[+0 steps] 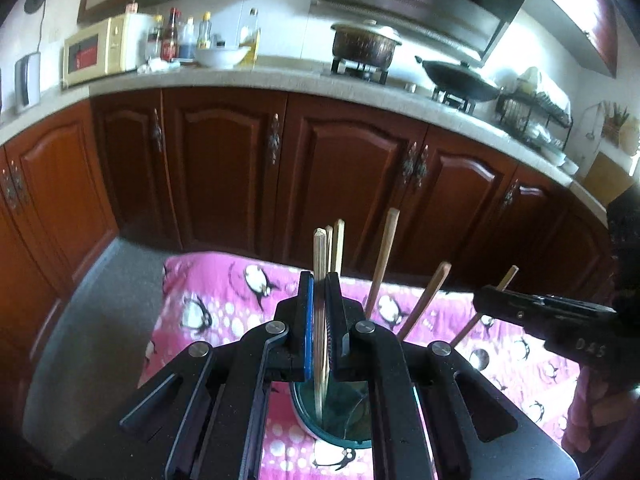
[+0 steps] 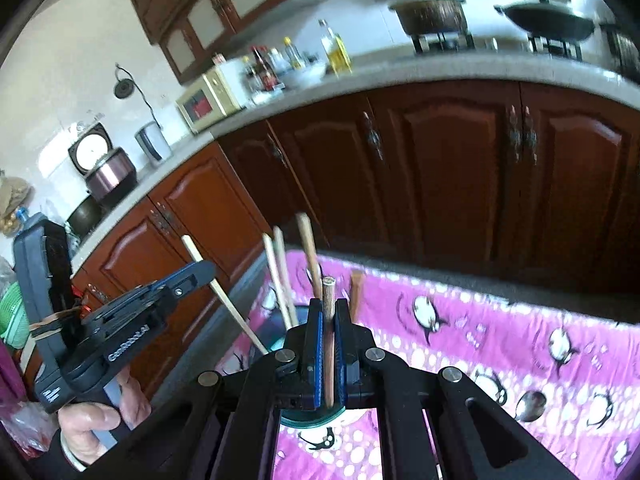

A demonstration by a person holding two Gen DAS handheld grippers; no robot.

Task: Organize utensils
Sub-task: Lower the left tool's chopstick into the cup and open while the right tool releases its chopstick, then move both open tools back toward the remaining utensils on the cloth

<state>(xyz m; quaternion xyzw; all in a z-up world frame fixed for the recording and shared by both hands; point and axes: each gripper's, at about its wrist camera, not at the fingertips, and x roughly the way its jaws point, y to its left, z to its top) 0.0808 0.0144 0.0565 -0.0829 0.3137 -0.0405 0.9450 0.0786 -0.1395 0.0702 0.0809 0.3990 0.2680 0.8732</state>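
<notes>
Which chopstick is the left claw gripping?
The pale chopstick, upright between the left claw pads; the brown ones lean free to its right.

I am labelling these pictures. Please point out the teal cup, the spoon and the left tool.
teal cup (image 1: 340, 436), left wrist view, front rim.
spoon (image 2: 530, 406), right wrist view, bowl.
left tool (image 1: 319, 320), left wrist view, between fingertips.

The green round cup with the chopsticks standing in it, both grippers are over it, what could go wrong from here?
1. Both grippers crowd one cup: the left gripper is shut on a pale bamboo chopstick and the right gripper on a brown wooden chopstick, so they might collide.
2. The green round cup could tip on the soft pink penguin cloth.
</notes>
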